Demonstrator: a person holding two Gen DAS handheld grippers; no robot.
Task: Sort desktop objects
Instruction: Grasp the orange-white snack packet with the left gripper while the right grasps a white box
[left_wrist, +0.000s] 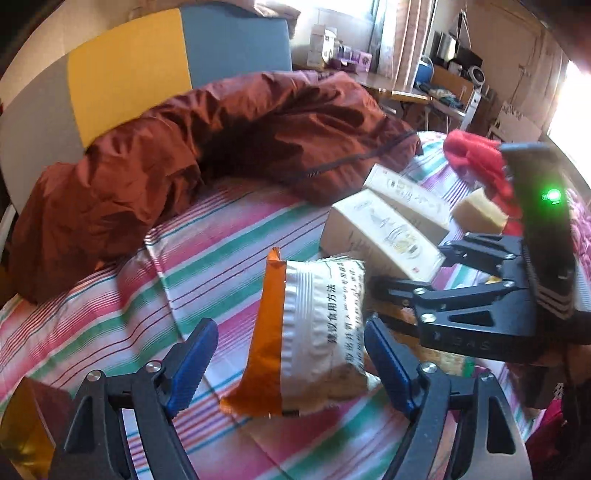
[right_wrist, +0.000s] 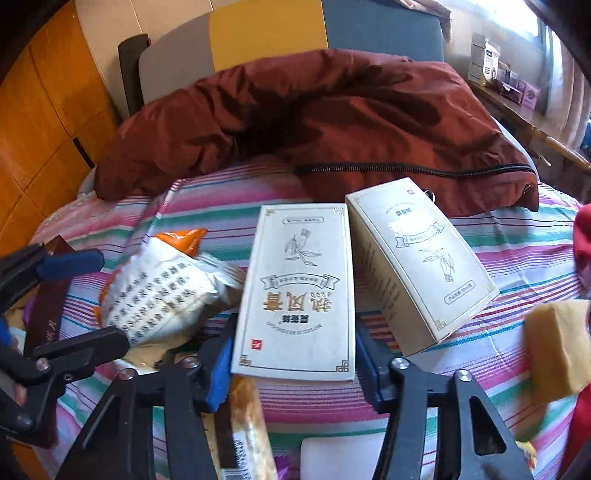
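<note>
Right now I am in the pick-up step of the sort, with each tool set over its own object on the striped bedspread (left_wrist: 229, 236). Nearest to me, my right gripper (right_wrist: 293, 363) has its blue pads (right_wrist: 218, 373) against the two long sides of the nearer white box (right_wrist: 299, 295), pinching it at its near end; the box lies flat and is not lifted yet. My left gripper (left_wrist: 290, 356) stands spread wide, and the snack packet (left_wrist: 314, 332), white with an orange sealed edge, sits between its fingers with a gap on either side, so nothing is held there. In the right wrist view the packet (right_wrist: 162, 295) lies just left of the box, its crumpled corner about touching the box's edge.

A little further out, a second white box (right_wrist: 417, 266) rests tilted just beside the first, and a yellow sponge block (right_wrist: 557, 343) sits off to the right near a red cloth (left_wrist: 476, 155). Beyond all that, a rust-red jacket (right_wrist: 314, 122) is heaped across the back of the bed.

I judge the next move to be a straight lift of the pinched box, clearing the packet and the tilted box. The left gripper needs to squeeze onto the packet, gently, since the bag looks puffy and slippery. Where the sorted things go, I cannot tell.
</note>
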